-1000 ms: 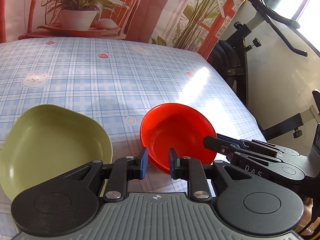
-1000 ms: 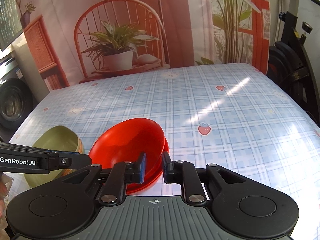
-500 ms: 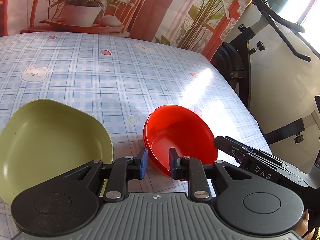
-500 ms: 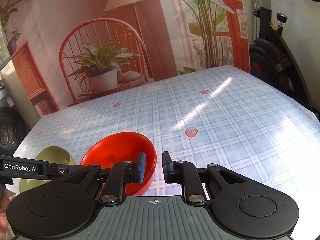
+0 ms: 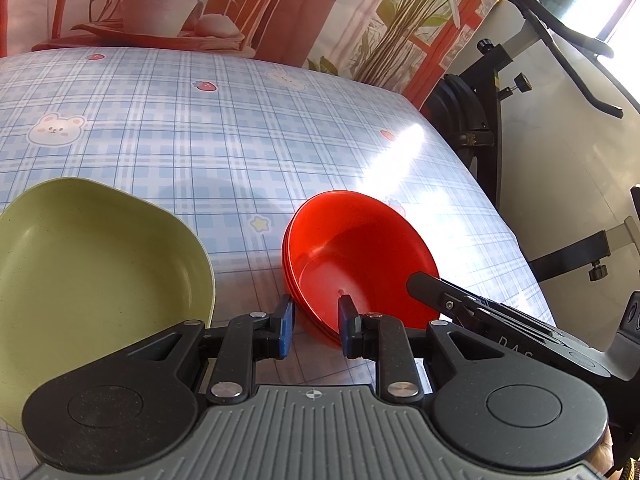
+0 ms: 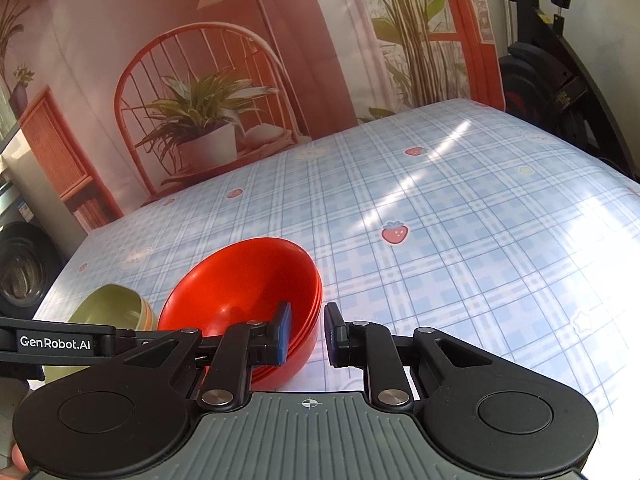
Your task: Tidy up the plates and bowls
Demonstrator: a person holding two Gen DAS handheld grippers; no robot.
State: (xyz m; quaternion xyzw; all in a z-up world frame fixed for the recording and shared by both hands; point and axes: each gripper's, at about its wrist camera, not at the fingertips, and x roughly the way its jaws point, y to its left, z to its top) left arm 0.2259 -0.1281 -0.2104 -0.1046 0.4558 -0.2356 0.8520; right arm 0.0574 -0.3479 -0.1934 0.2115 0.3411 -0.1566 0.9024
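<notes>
both tongs have drawn back from the red bowls beside the green bowl; left tongs and right tongs narrowly parted, empty.

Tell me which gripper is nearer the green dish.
Left. The left gripper sits just right of the green dish, its housing overlapping the dish's rim in view. The right gripper is beyond the red bowls, which lie between.
</notes>
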